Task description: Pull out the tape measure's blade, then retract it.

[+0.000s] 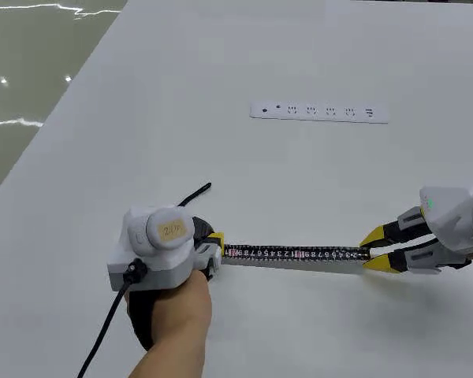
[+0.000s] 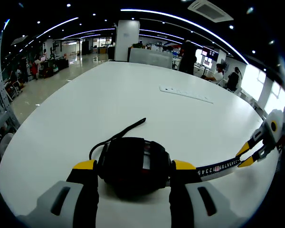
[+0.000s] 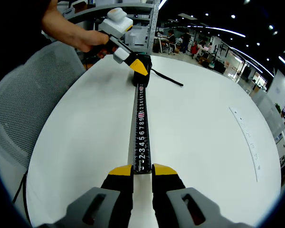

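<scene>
Black tape measure between left fingers, blade out

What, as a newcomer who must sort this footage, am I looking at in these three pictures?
No robot here: a person works with two hand-held two-jaw grippers. One picture comes from a headset camera looking down at the work. The two round ones come from a camera riding on each gripper. The left gripper clamps the black tape measure case. The right gripper pinches the end of its blade, which lies pulled out along the white table. A black strap trails from the case, and a white power strip lies farther back.
</scene>
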`<state>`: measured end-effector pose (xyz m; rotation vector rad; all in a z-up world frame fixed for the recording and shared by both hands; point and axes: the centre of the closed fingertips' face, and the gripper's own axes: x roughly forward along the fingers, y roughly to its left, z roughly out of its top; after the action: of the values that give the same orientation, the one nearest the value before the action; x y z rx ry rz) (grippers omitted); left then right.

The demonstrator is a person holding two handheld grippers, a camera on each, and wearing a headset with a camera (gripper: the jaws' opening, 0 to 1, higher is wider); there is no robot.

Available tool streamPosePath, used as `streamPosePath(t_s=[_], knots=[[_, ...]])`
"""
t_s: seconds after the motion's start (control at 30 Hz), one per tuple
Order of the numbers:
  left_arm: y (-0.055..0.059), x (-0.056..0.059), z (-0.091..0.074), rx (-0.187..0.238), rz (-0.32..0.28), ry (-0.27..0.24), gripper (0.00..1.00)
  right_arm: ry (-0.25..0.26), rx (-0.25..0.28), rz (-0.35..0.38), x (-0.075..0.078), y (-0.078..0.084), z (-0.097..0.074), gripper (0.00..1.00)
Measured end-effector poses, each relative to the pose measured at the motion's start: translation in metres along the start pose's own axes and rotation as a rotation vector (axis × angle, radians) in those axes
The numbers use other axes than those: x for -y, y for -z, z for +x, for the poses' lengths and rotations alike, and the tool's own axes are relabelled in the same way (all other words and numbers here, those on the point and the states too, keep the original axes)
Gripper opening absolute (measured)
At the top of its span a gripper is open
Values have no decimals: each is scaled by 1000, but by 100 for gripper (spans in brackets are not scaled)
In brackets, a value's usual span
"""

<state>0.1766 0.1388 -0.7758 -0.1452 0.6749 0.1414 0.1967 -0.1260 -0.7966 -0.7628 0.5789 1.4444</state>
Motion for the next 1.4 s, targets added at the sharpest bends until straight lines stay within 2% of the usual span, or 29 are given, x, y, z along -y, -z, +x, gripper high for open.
streamPosePath(t_s=[1.27, 1.4], knots=[[-1, -1, -4, -7, -22, 14, 56, -4, 8, -6, 1, -7, 2, 14], [-1, -3, 0, -8, -25, 16, 56, -4, 9, -7, 1, -8, 3, 14]])
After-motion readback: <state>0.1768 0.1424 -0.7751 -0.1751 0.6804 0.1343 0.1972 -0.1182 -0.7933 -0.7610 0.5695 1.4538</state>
